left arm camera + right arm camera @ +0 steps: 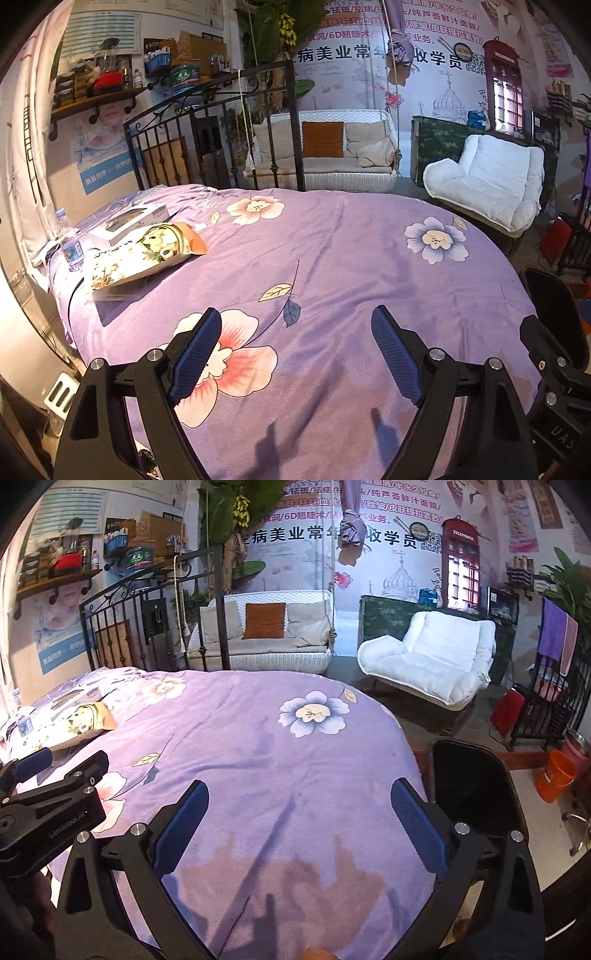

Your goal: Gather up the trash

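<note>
1. Left wrist view: both my left gripper (295, 354) and right gripper (299, 827) are spread wide, with nothing in them, over the purple bed (369, 258).
2. Far left lie a snack bag (144, 254), a water bottle (70, 240) and a white box (136, 219).
3. I can't tell if I'm starting or nearly done.
4. The bag's long side runs from near left to far right, with its orange end far.
</note>
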The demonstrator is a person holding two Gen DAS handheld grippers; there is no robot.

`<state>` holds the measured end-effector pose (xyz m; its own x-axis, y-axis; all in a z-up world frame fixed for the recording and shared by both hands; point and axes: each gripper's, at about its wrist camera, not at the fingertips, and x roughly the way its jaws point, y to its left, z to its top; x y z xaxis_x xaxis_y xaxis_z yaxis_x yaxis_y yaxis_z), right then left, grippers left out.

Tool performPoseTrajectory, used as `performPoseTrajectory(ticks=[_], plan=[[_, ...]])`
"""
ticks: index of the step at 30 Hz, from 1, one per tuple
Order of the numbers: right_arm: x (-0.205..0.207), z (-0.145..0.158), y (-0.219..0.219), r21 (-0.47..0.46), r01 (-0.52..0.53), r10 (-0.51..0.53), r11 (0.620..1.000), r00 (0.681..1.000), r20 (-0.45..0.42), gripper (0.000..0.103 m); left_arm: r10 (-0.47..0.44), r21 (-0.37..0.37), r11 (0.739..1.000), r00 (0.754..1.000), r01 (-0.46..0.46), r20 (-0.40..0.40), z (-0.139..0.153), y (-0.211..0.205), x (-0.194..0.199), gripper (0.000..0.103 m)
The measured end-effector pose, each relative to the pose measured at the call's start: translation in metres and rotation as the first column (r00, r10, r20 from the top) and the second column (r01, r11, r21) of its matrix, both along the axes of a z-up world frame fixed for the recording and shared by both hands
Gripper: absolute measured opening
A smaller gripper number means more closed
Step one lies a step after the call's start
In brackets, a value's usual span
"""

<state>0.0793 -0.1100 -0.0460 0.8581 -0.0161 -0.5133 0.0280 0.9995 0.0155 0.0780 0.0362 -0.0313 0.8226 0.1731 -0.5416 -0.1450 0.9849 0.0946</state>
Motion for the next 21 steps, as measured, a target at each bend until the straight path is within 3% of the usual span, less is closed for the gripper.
performPoseTrajectory(ticks=[17, 21], plan=[[-0.007, 0.001, 0.029, -0.012, -0.06, 0.06, 0.998, 0.998, -0.019, 0.098, 0.105, 0.003, 0.994, 0.994, -0.105, -0.027, -0.004, 0.034, -0.014, 0.087], [-0.005, -0.009, 0.032, -0.135, -0.133, 0.129, 0.982, 0.991, -0.035, 0.098, 0.122, 0.01, 0.992, 0.992, -0.122, -0.025, -0.004, 0.039, -0.017, 0.087]])
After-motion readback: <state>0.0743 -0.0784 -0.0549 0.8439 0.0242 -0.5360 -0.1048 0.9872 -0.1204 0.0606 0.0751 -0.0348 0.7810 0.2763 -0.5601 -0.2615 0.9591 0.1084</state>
